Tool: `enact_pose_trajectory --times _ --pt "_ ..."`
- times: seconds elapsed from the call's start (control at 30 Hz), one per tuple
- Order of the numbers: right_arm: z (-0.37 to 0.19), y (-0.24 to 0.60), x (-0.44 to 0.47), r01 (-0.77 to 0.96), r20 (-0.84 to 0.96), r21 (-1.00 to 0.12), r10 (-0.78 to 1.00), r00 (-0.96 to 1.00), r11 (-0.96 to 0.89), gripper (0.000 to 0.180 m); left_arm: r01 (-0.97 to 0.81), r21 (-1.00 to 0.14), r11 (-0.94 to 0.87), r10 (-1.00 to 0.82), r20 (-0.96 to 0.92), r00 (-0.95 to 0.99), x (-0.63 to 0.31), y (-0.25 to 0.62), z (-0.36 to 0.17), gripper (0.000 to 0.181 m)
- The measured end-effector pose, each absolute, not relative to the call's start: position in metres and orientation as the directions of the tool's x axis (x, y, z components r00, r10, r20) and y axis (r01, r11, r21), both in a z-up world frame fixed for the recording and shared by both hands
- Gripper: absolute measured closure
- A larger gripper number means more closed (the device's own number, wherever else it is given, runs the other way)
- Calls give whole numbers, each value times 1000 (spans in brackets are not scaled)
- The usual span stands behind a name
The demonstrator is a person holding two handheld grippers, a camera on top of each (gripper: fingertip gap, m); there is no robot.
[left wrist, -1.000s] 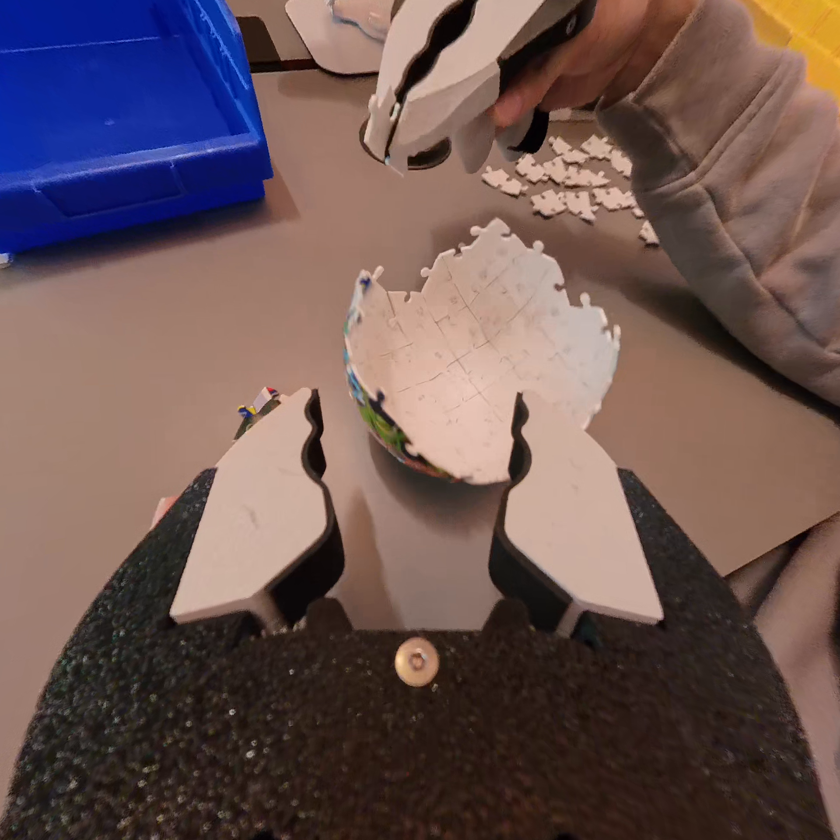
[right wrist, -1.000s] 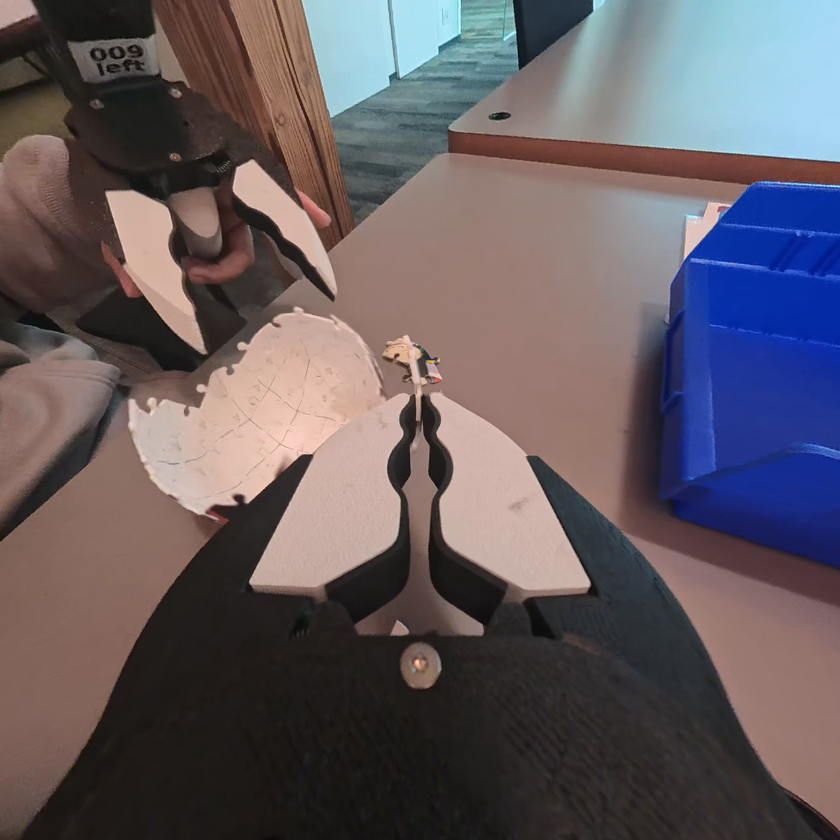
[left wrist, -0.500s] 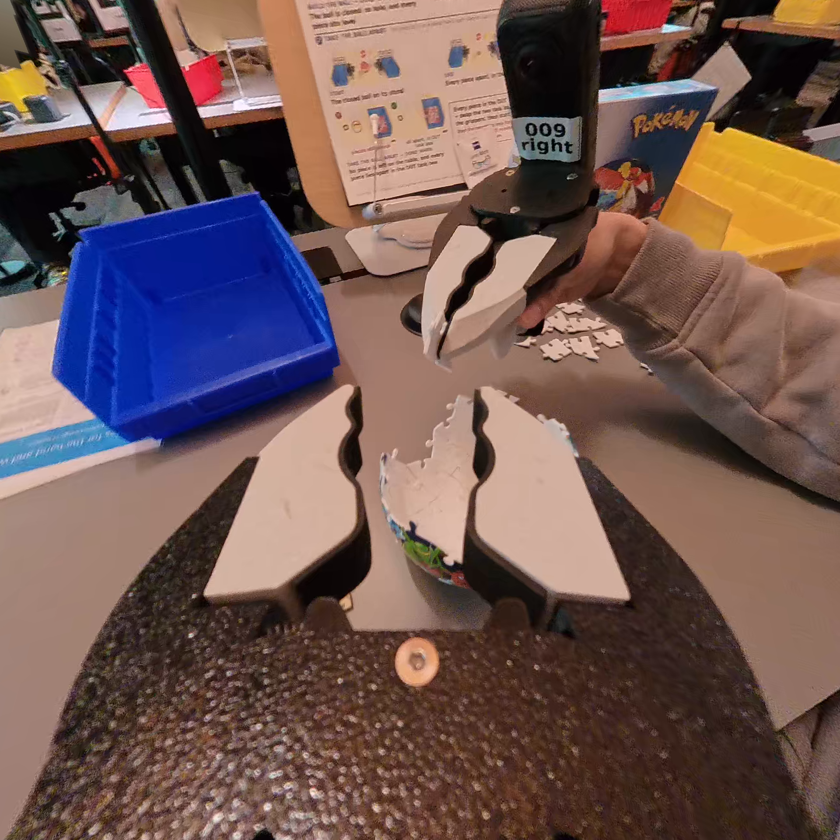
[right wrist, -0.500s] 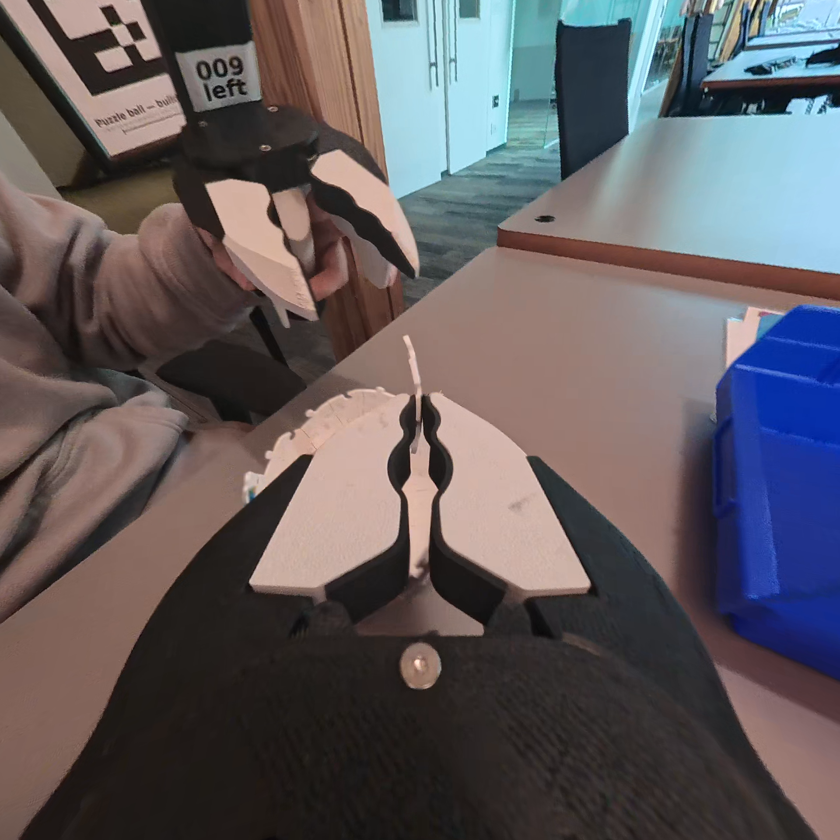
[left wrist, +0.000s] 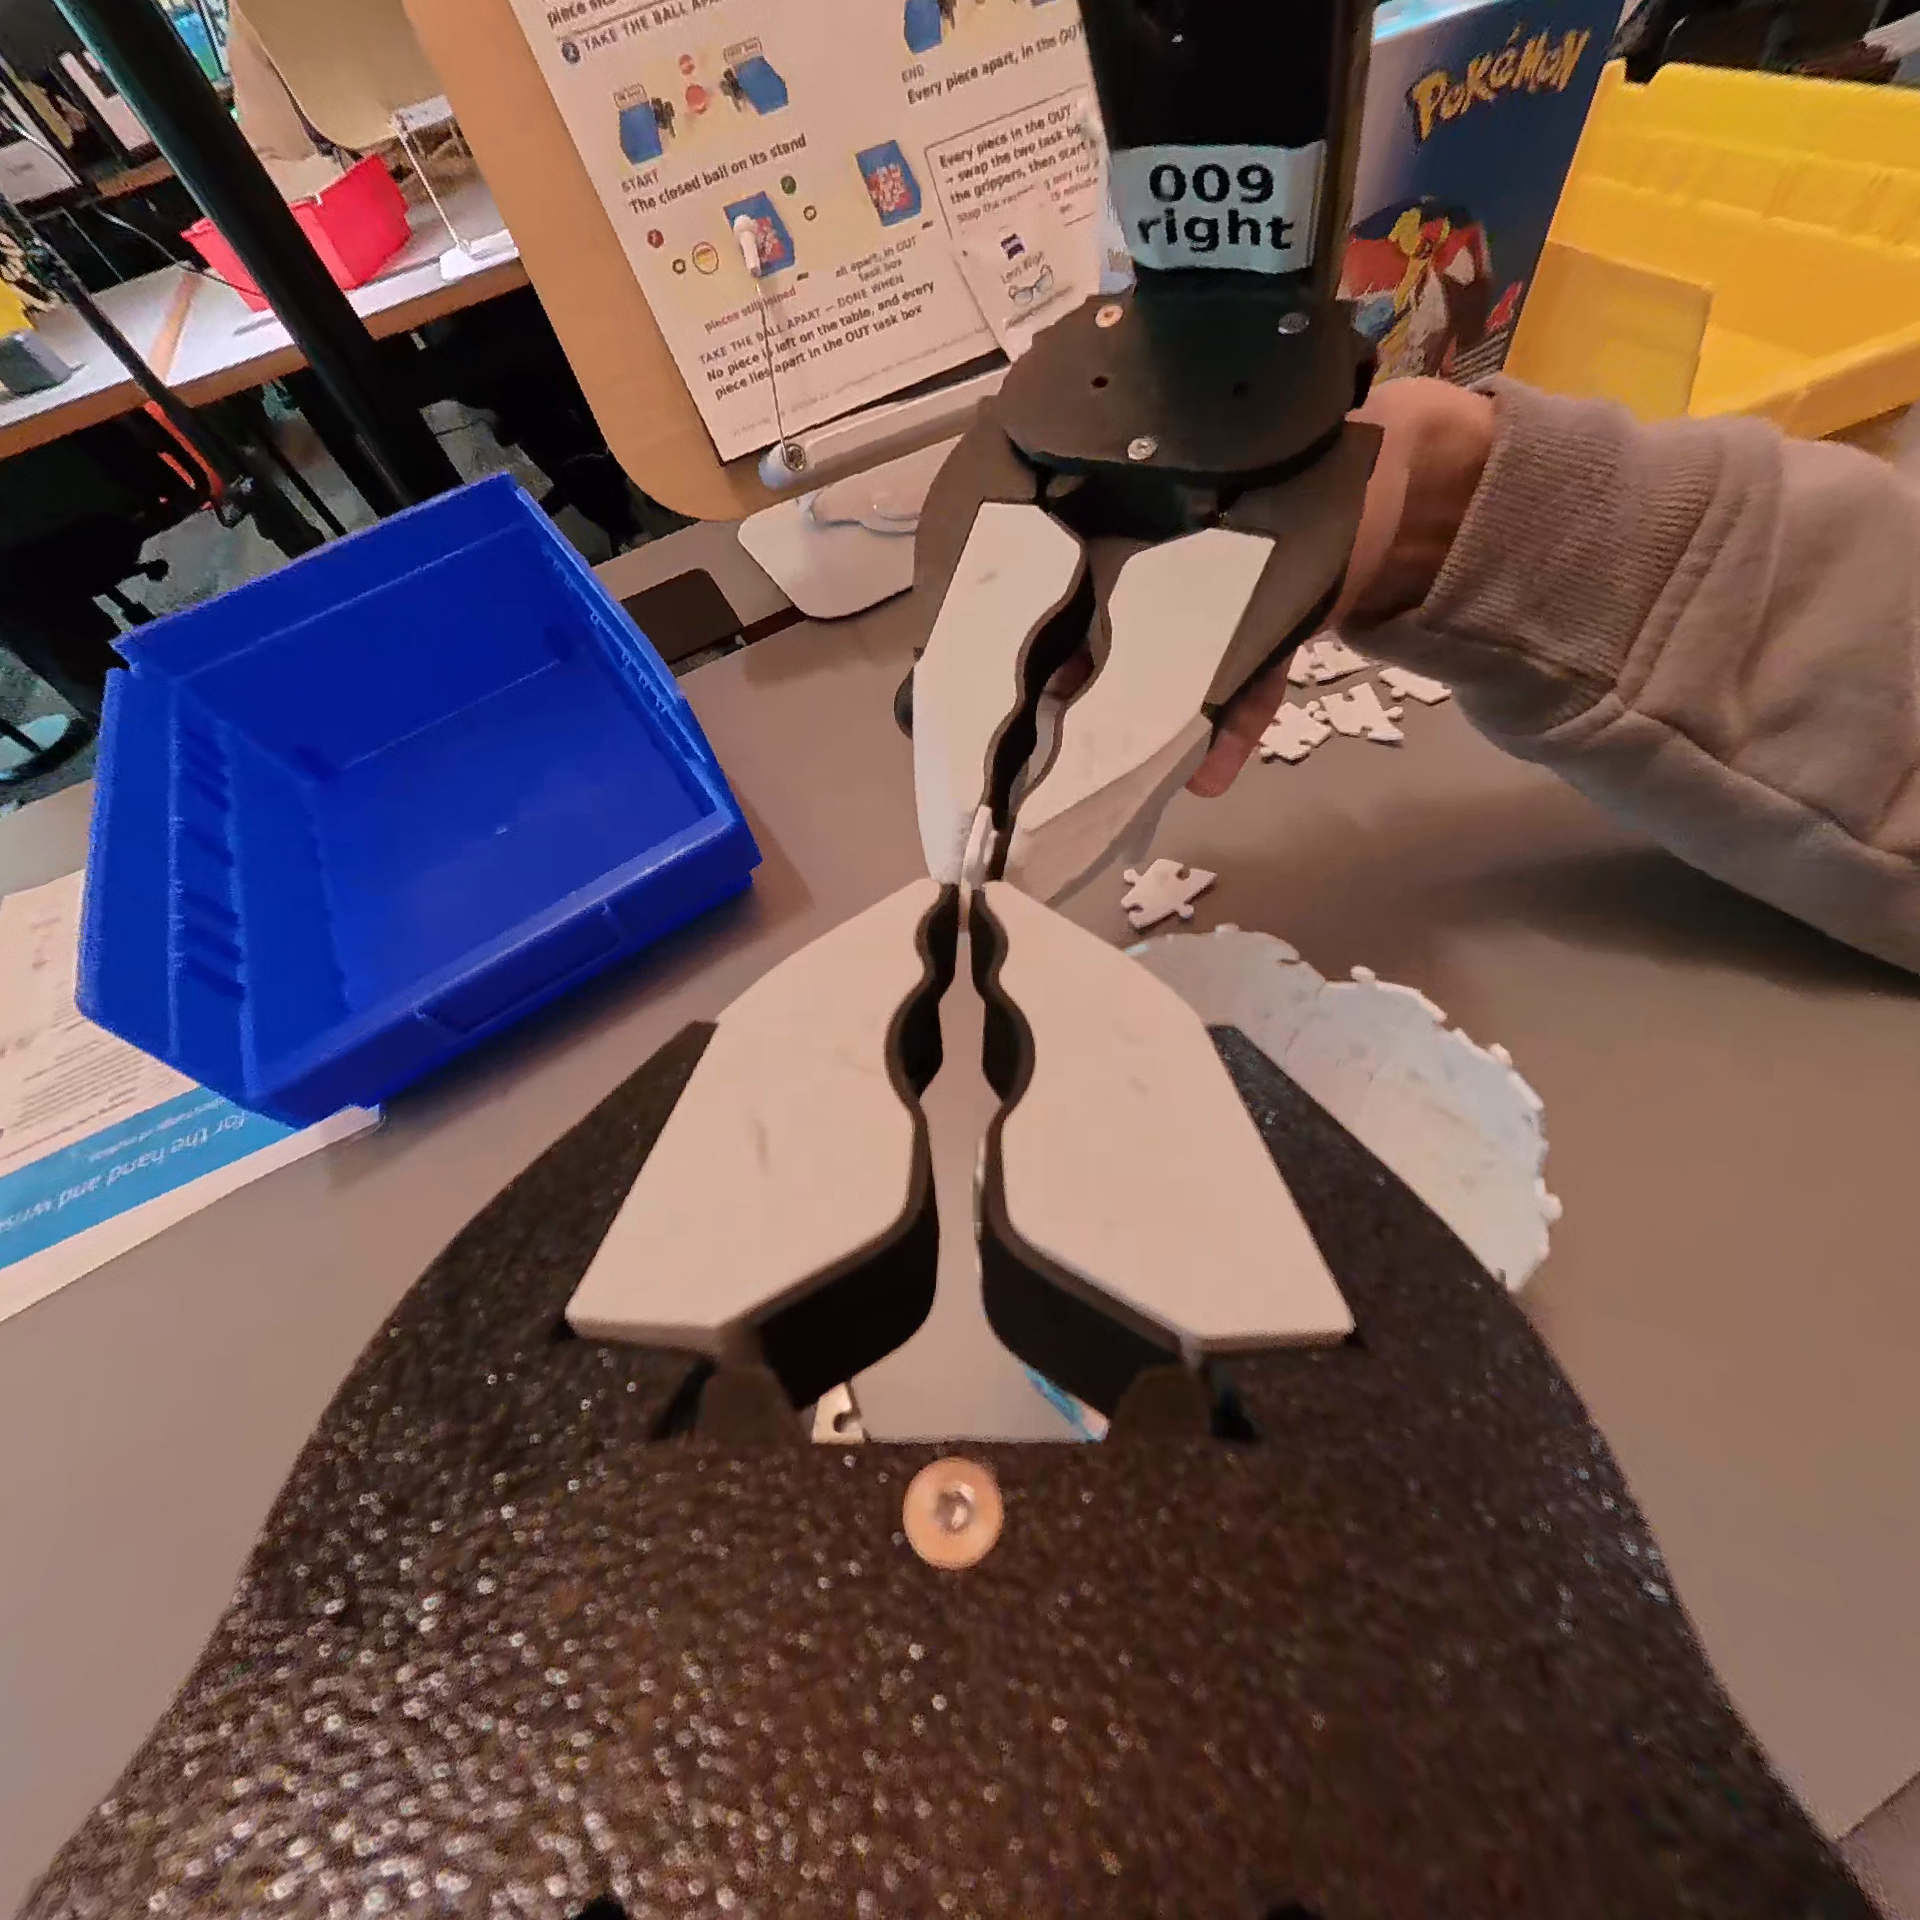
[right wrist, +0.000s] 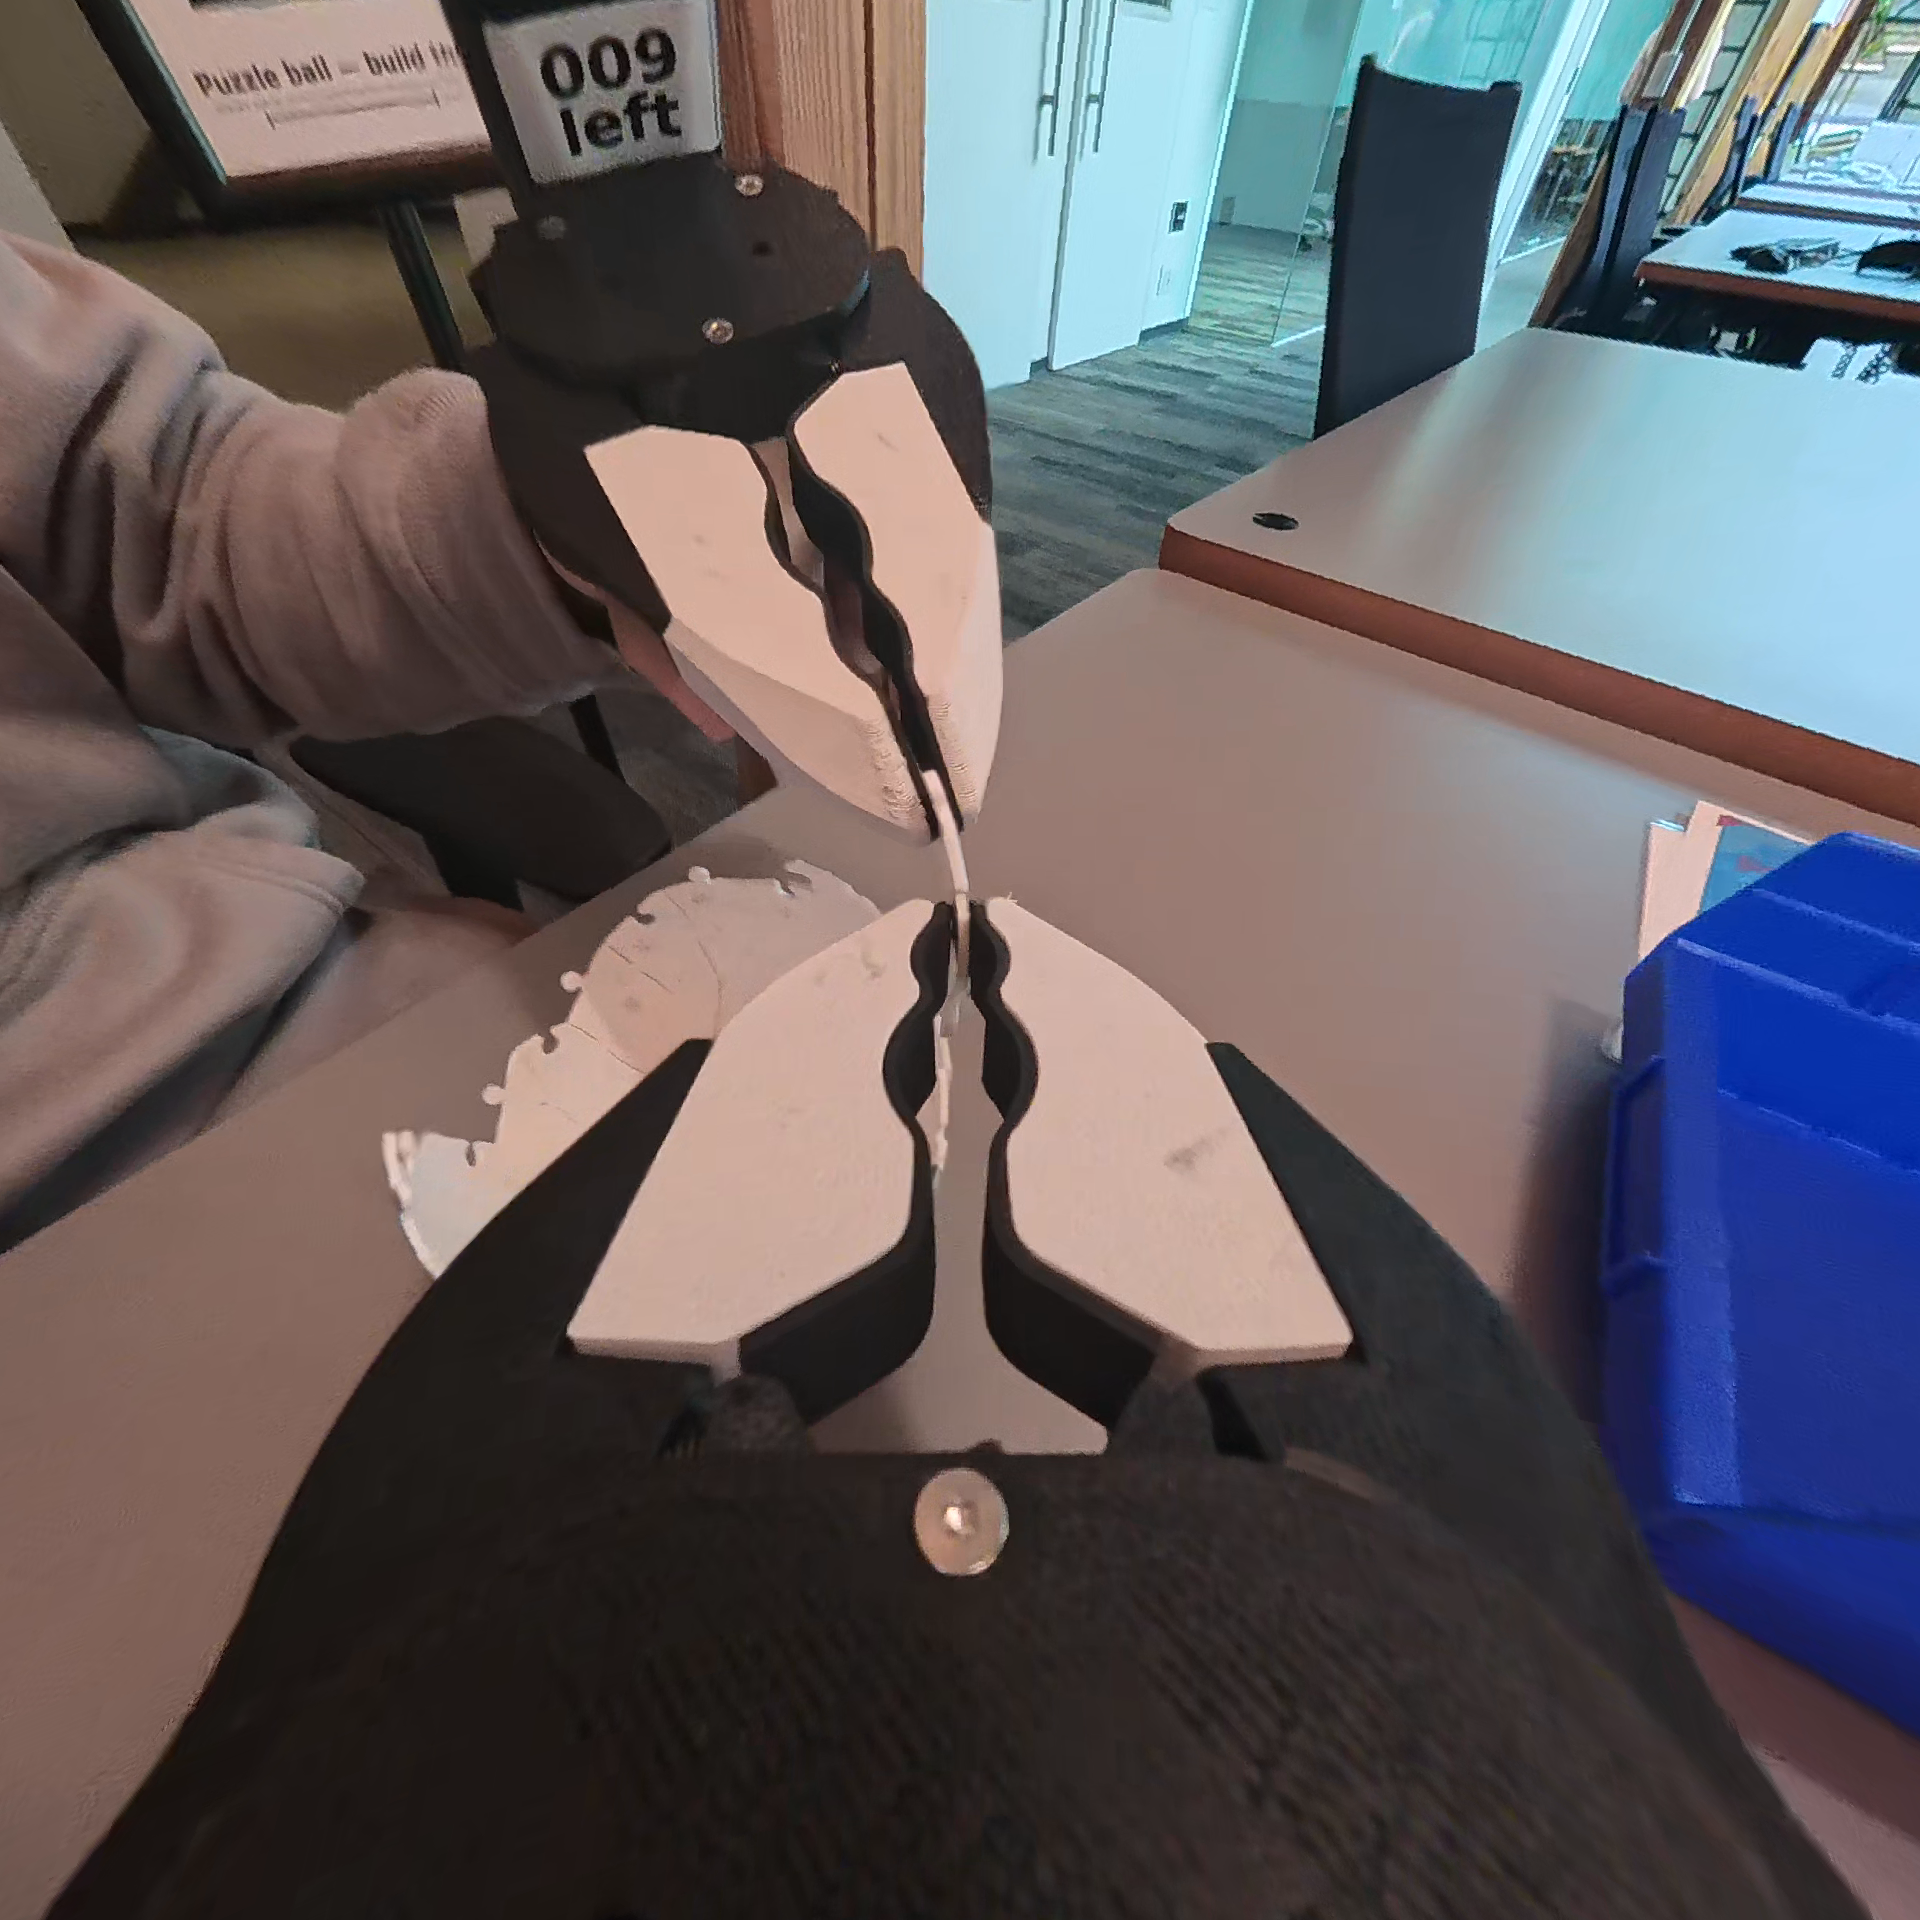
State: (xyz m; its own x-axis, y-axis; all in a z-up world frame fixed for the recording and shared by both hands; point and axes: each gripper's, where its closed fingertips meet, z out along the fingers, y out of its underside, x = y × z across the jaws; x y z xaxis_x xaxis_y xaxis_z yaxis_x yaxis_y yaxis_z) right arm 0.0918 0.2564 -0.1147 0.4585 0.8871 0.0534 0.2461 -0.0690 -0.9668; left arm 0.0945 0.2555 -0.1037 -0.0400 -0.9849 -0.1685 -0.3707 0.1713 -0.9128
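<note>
We see the left gripper [right wrist: 940, 821] and right gripper [right wrist: 961, 914] both clenched on 1 thin puzzle strip [right wrist: 958, 868]: light, bendy, best pinched at its ends.

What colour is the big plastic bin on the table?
Bright blue bin; left wrist view shows it best.

Both grippers meet tip to tip above the table, left gripper [left wrist: 961, 902] and right gripper [right wrist: 961, 914] each pinched closed.

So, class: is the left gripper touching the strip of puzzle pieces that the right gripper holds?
Touching. In the right wrist view the left gripper is shut on the upper end of the strip, whose lower end sits in the right gripper.
</note>
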Motion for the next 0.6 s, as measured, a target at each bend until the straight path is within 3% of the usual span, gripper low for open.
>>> enact_pose_trajectory --times 0.07,0.13,0.3,0.6 --pt "-120 256 92 318 128 -948 890 438 -21 171 -389 -909 149 -988 -153 -21 93 258 -107 179" --pt "-119 255 92 367 187 -930 896 402 29 151 -396 -908 135 -989 -146 -1 91 262 -108 179" --pt "-104 262 94 339 148 -940 932 332 28 138 -383 -920 85 -993 -111 44 90 268 -107 179" --pt "-122 273 87 380 93 -925 975 201 10 170 -400 -906 139 -979 -186 80 87 278 -118 179"
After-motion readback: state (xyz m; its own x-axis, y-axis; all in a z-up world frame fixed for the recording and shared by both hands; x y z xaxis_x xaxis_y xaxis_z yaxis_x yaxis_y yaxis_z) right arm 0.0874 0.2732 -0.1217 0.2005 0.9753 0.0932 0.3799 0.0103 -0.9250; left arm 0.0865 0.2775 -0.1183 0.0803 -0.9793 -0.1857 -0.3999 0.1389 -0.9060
